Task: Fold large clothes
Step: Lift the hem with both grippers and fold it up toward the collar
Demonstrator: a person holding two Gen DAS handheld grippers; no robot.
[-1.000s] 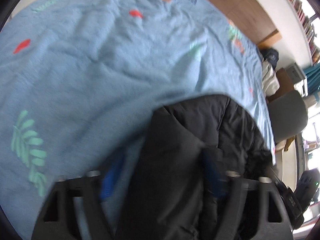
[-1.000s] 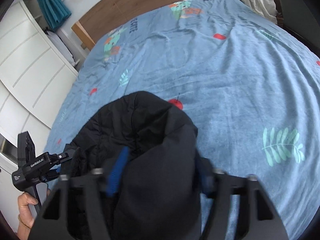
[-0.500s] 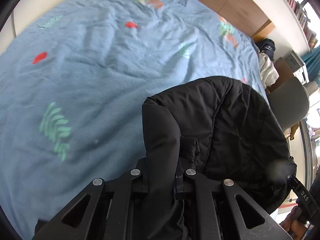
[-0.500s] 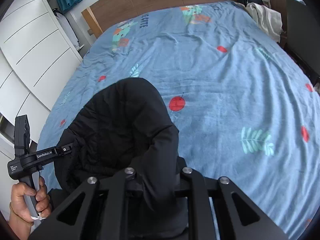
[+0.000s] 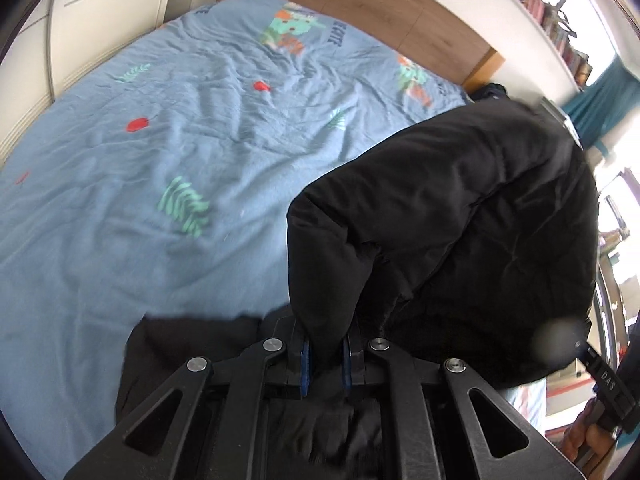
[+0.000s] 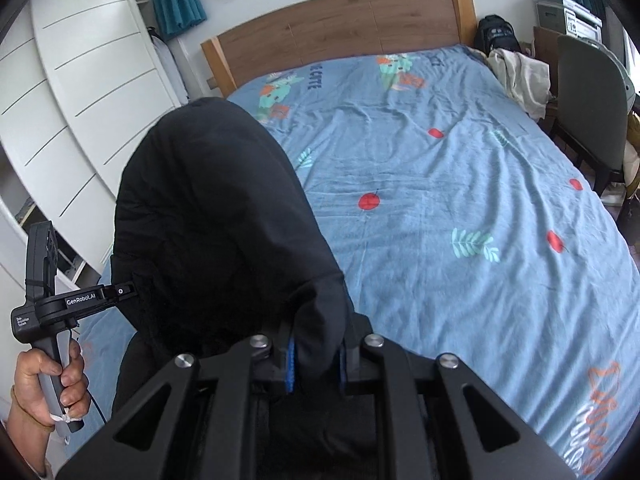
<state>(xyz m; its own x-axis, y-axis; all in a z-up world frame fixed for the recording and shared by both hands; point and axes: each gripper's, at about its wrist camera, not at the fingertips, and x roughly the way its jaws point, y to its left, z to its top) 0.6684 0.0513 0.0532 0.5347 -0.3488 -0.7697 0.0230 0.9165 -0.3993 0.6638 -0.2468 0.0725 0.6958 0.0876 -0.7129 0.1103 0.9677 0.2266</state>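
A black padded jacket [image 5: 460, 216] [image 6: 208, 216] hangs lifted above a bed with a blue patterned cover [image 5: 168, 152] [image 6: 460, 208]. My left gripper [image 5: 326, 356] is shut on an edge of the jacket, the fabric pinched between its blue pads. My right gripper [image 6: 316, 360] is shut on another edge of the same jacket. The jacket sags in a hump between the two grippers. The right wrist view shows the left gripper's handle [image 6: 52, 300] in a hand at the lower left. Part of the jacket drapes below each gripper, hidden by the black frames.
A wooden headboard [image 6: 344, 36] stands at the far end of the bed. White wardrobe doors [image 6: 80, 92] line one side. On the other side stand a grey chair [image 6: 592, 104], a pile of pale clothes [image 6: 520, 76] and a dark backpack [image 6: 498, 36].
Both grippers closed on the jacket's edges and rose, lifting the jacket off the bed cover. More of the bed and headboard has come into view.
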